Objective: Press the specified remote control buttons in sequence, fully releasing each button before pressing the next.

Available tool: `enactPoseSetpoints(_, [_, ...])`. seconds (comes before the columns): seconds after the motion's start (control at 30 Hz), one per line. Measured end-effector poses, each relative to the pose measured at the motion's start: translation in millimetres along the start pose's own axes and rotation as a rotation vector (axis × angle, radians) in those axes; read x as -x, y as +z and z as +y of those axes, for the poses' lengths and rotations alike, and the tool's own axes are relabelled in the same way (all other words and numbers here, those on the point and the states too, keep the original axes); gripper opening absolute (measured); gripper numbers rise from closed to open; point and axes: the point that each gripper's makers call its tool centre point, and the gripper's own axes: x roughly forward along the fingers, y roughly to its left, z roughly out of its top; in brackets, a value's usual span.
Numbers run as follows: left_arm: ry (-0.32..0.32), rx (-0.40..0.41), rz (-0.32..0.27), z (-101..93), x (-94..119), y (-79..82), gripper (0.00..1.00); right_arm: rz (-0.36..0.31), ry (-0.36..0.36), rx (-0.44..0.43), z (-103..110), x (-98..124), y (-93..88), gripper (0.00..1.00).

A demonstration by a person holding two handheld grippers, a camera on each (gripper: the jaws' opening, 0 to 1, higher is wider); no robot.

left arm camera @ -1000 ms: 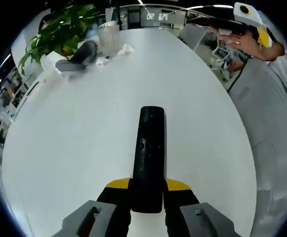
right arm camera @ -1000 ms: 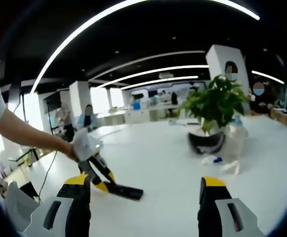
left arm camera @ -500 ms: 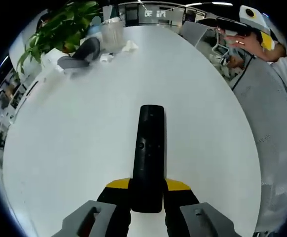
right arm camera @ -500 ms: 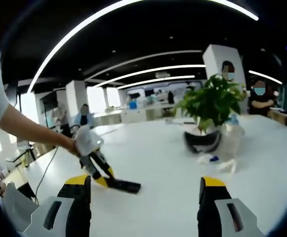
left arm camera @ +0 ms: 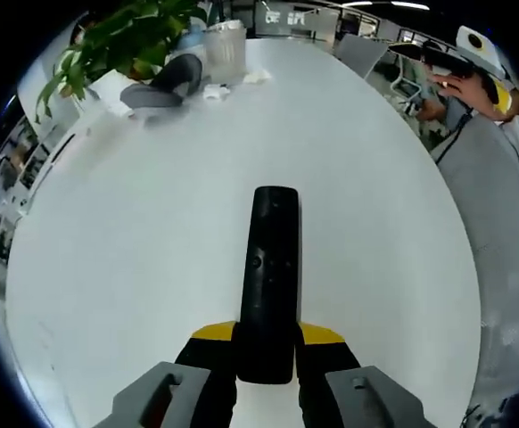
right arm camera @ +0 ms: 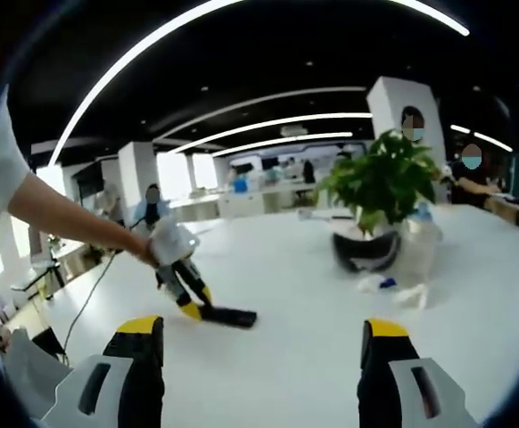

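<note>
Jaws of our left gripper (left arm camera: 267, 357) pinch the near end of the black remote control (left arm camera: 268, 276), which points away over the white table (left arm camera: 135, 267). In the right gripper view, we see our right gripper (right arm camera: 259, 357) with its jaws spread wide and nothing between them, held above the table; the left gripper (right arm camera: 188, 299) shows there holding the remote at the tabletop. A potted plant (right arm camera: 380, 192) stands further off.

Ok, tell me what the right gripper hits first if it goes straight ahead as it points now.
Probably nothing soon. The right gripper is open, aimed over bare table. The remote lies left of that line, the plant right. Depth is unclear.
</note>
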Motion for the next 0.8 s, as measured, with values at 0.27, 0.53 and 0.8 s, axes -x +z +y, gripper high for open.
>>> enactPoseSetpoints(0.27, [-0.001,0.003,0.005,12.0,2,-2.3,0.24,0.002,-0.013,-0.001,-3,0,-0.3,0.91])
enactPoseSetpoints(0.53, [-0.001,-0.004,0.025,19.9,3,-3.6,0.24,0.002,-0.018,0.004,-3,0,-0.2,0.9])
enactPoseSetpoints(0.8, [0.028,-0.014,0.019,18.3,4,-6.3,0.24,0.0,-0.018,0.01,-2,0,0.2,0.9])
